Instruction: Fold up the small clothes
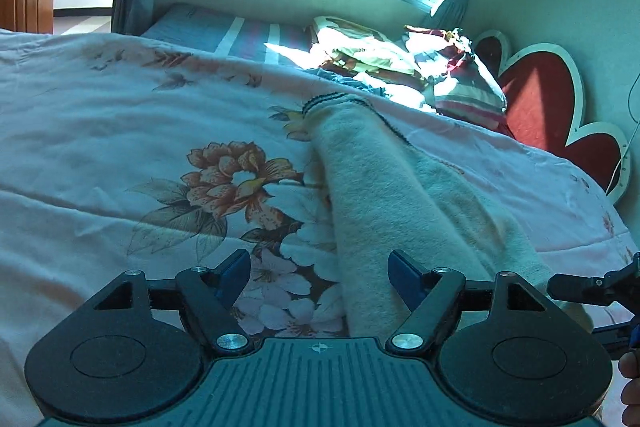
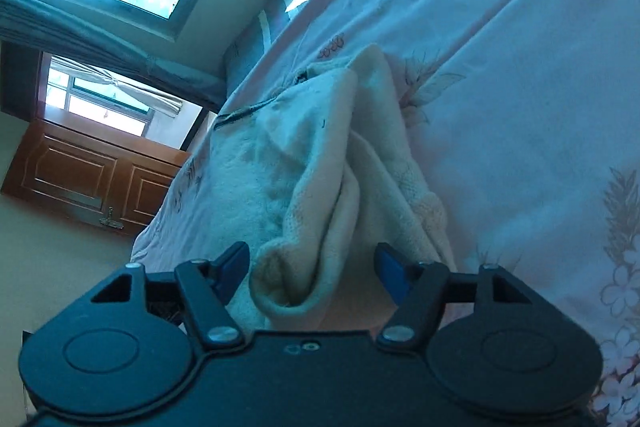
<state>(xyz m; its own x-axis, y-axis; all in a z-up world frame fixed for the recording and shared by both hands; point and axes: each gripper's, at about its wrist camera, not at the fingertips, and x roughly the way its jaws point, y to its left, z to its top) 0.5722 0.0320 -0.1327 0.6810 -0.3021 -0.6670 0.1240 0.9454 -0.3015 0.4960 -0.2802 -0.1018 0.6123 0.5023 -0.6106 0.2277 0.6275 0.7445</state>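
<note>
On the bed's floral quilt (image 1: 120, 131) lies the cream fleece garment (image 1: 380, 195), bunched lengthwise. Left tongs (image 1: 319, 273) and right tongs (image 2: 310, 269) gape wide, holding nothing. Likely mid-fold; next, regrip an edge.

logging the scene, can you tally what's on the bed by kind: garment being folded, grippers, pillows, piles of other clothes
cream fleece garment: 1
grippers: 2, left gripper and right gripper, both open
striped pillow: 1
pile of other clothes: 1
total: 5
</note>
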